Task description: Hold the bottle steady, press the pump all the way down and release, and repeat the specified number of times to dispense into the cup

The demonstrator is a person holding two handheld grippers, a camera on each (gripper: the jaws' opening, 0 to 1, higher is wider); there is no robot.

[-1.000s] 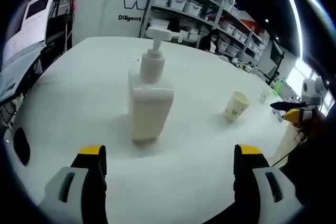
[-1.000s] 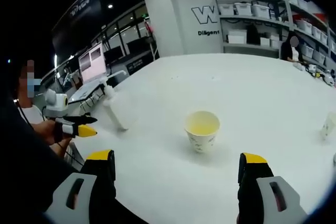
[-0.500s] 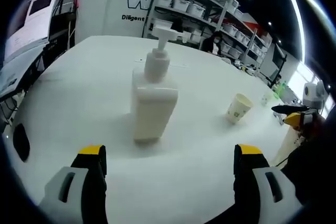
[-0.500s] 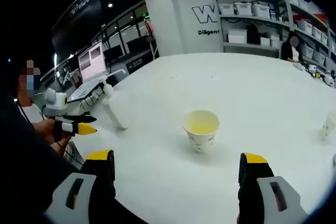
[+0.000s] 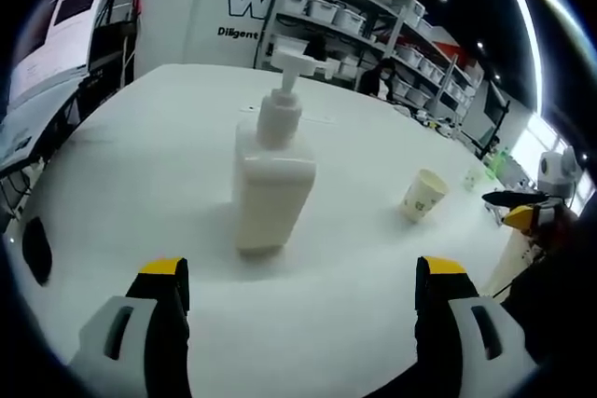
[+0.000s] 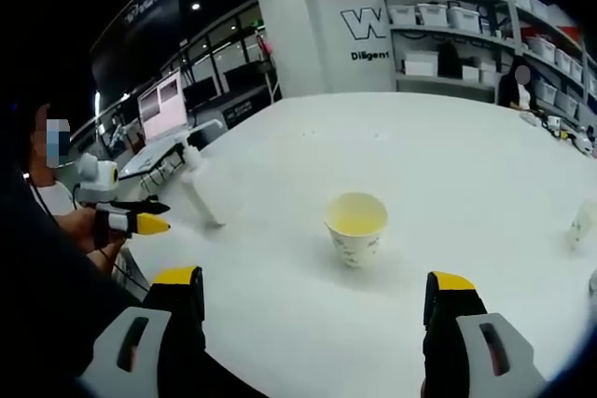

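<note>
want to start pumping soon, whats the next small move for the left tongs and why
Probably ease the left tongs forward around the bottle. They are open, and the bottle stands upright on the table, centred ahead of them, not yet held. The cup sits apart from the bottle, in front of the open right tongs, so steadying the bottle likely comes first.
</note>
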